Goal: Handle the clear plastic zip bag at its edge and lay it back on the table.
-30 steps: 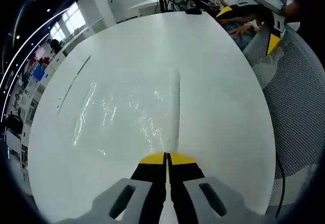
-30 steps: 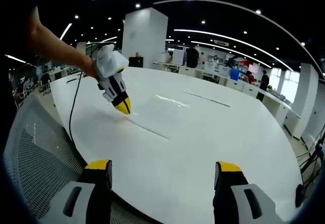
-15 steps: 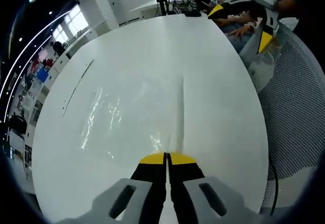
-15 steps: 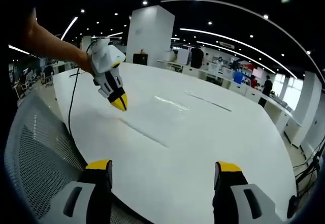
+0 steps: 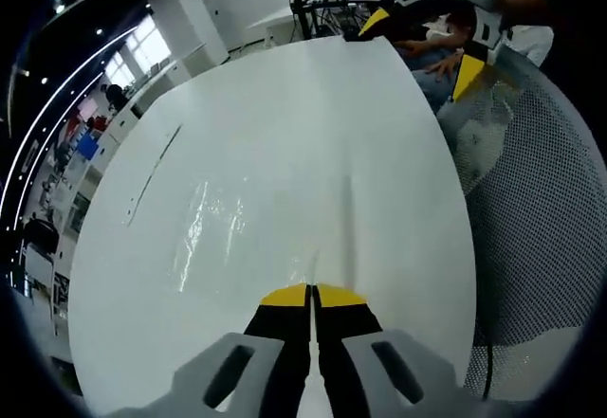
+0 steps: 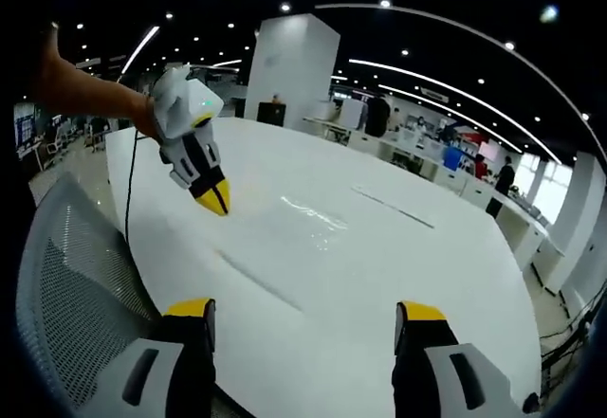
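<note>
White table [image 5: 266, 105], left hand-held gripper [image 5: 311, 297] closed

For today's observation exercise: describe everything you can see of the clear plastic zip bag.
The clear plastic zip bag is thin, see-through film that glints with wrinkled highlights. It spreads across the white table, with a straight edge running toward the left gripper. The jaws are shut at that edge; whether the bag is lifted is unclear.

A white table [image 5: 398, 134] stands beside a grey mesh chair [image 5: 531, 238].
</note>
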A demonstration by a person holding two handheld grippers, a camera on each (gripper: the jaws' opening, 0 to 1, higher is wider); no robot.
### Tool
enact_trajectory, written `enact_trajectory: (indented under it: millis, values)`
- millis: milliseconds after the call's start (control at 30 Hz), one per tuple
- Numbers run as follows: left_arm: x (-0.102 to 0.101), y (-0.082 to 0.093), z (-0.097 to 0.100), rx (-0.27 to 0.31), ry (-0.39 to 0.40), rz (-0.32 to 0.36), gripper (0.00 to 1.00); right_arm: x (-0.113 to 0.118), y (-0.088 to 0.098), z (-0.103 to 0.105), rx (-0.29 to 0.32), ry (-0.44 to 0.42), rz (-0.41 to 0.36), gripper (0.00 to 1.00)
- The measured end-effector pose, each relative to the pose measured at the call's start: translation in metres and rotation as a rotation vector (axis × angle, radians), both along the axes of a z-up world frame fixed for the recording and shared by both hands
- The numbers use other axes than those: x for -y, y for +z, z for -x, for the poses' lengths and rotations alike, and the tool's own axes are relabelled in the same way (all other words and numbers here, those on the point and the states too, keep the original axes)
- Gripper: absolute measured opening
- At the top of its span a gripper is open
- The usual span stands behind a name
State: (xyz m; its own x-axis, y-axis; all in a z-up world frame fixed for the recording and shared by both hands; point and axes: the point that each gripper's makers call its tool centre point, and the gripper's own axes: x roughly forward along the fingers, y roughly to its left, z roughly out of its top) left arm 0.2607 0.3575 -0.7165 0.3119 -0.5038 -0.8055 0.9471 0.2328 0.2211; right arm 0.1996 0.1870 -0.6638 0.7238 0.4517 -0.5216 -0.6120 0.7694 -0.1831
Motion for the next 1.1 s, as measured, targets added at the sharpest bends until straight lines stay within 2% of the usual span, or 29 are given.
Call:
enact_trajectory:
  millis: [367, 833, 1100]
  values:
    - [-0.001, 0.005, 0.015, -0.002, -0.012, 0.011, 0.0, -0.011, 0.005, -0.004, 0.006, 0.056, 0.022, 0.68]
    - [0.013, 0.02, 0.03, 0.003, -0.034, 0.029, 0.0, -0.032, 0.013, -0.01, 0.021, 0.153, 0.038, 0.63]
    - [0.02, 0.024, 0.034, 0.005, -0.052, 0.041, 0.0, -0.043, 0.014, -0.009, 0.02, 0.219, 0.052, 0.53]
